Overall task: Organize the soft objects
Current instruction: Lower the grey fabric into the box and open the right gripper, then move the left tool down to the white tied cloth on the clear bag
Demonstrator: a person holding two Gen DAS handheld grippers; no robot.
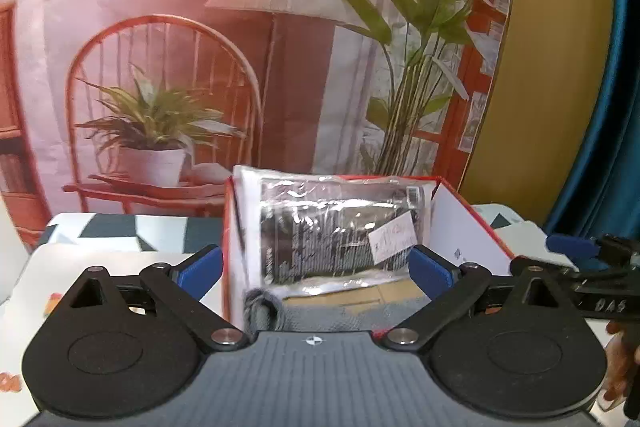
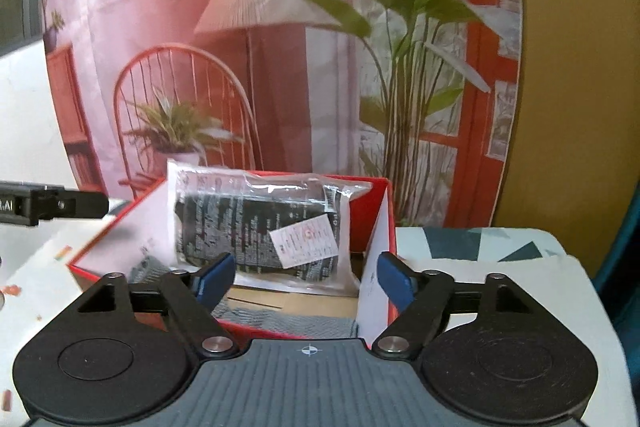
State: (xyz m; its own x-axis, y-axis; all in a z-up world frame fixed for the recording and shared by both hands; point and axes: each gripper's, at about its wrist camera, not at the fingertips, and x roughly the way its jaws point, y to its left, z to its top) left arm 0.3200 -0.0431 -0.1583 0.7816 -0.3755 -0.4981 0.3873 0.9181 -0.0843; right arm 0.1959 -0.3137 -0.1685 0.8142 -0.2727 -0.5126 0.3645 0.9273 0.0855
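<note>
Box (image 1: 472, 223), one plastic packet (image 1: 336, 231), two empty grippers

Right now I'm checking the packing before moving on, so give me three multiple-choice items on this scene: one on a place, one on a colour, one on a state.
1. Where is the plastic-wrapped package?
A. Inside the box, leaning against its far wall
B. On the table beside the box
C. Between the right tongs

2. What colour is the outside of the box?
A. Green
B. Red
C. Black

3. How do the left tongs and right tongs stand?
A. Both clamped on the package
B. One clamped on grey cloth
C. Both open and empty

Answers: 1 A, the package stands in the box above the grey cloth; 2 B, its rim and outer walls are red; 3 C, the blue pads stand apart with nothing pressed between them.
</note>
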